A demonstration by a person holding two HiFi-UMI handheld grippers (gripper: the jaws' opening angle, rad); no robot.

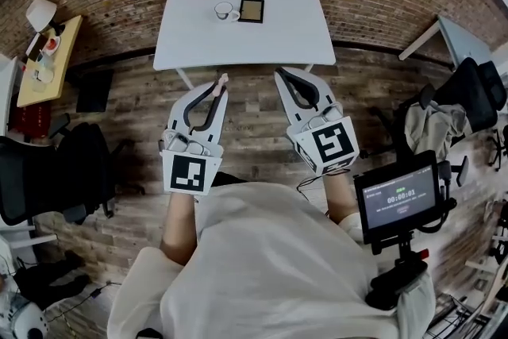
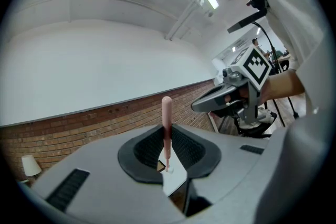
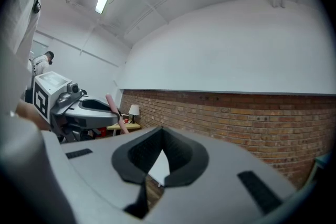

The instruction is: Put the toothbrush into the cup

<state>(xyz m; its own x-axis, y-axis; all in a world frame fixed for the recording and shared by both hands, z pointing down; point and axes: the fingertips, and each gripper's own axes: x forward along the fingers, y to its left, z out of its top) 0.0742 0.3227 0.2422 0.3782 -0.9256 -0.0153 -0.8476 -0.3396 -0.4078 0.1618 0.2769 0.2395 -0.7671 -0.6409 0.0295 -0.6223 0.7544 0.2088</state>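
A pink toothbrush (image 2: 167,118) stands upright between the fingertips of my left gripper (image 2: 167,134), which is shut on it. In the head view only its pink end (image 1: 223,79) pokes out past the left gripper (image 1: 217,88). My right gripper (image 1: 280,75) is level with it on the right, shut with nothing held; its closed tips (image 3: 161,132) point at the brick wall. The white cup (image 1: 224,10) stands on the far white table (image 1: 238,44), well ahead of both grippers. The right gripper view shows the left gripper (image 3: 86,108) and toothbrush (image 3: 115,108) at its left.
A dark square frame (image 1: 252,10) lies just right of the cup. A yellow side table (image 1: 48,59) with a lamp stands at the left, black chairs (image 1: 48,171) near it. A monitor on a stand (image 1: 398,198) and a chair with clothes (image 1: 448,119) are at the right.
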